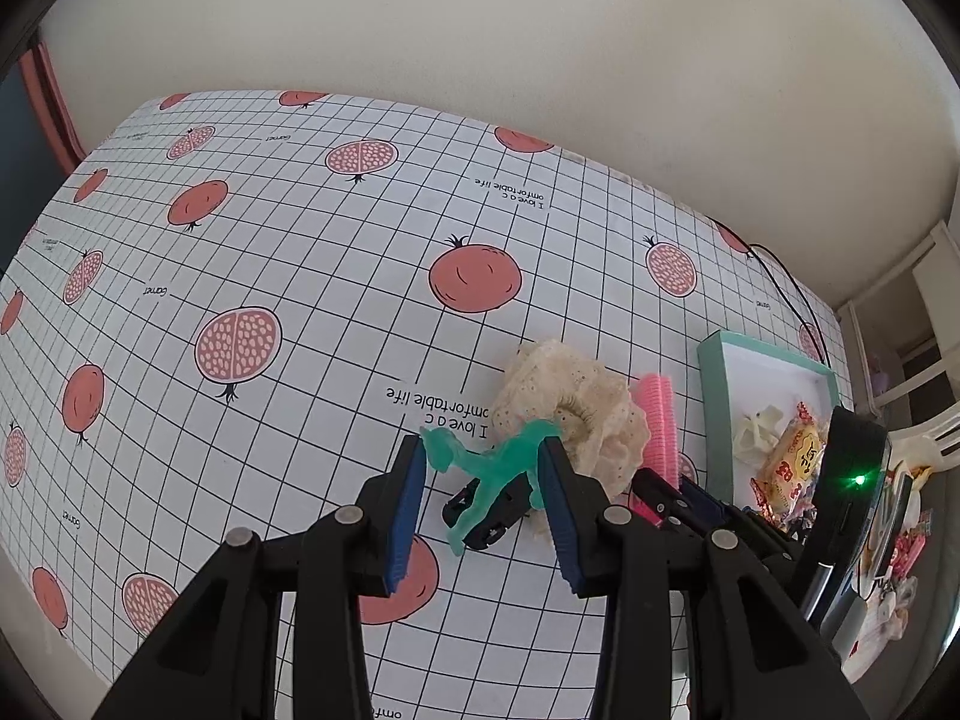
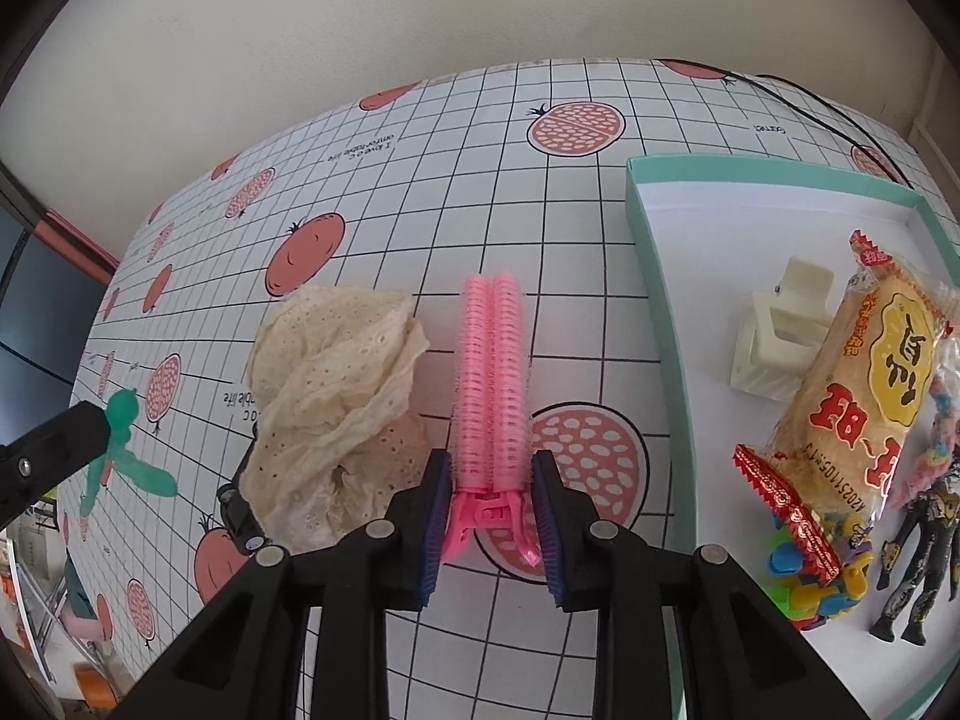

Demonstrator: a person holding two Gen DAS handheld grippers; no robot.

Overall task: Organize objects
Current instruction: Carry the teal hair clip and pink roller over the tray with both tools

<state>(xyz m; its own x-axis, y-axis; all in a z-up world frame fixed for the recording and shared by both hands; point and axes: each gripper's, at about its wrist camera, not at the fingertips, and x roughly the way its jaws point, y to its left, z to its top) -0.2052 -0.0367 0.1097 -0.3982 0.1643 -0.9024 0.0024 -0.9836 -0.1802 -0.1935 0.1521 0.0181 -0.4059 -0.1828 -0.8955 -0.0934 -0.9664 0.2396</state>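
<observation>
On the left, the left gripper [image 1: 485, 468] is clamped on a translucent green plastic figure [image 1: 489, 465], held above the grid-patterned tablecloth with pomegranate prints [image 1: 288, 252] over a small black toy car [image 1: 486, 510]. Just right of it lies a cream lace scrunchie [image 2: 336, 384], then a pink double-roller hair clip [image 2: 492, 372] whose base the right gripper [image 2: 489, 516] pinches. Farthest right, a shallow teal-rimmed white tray [image 2: 660, 312] holds a cream claw clip [image 2: 780, 330] and a yellow snack packet [image 2: 864, 384].
</observation>
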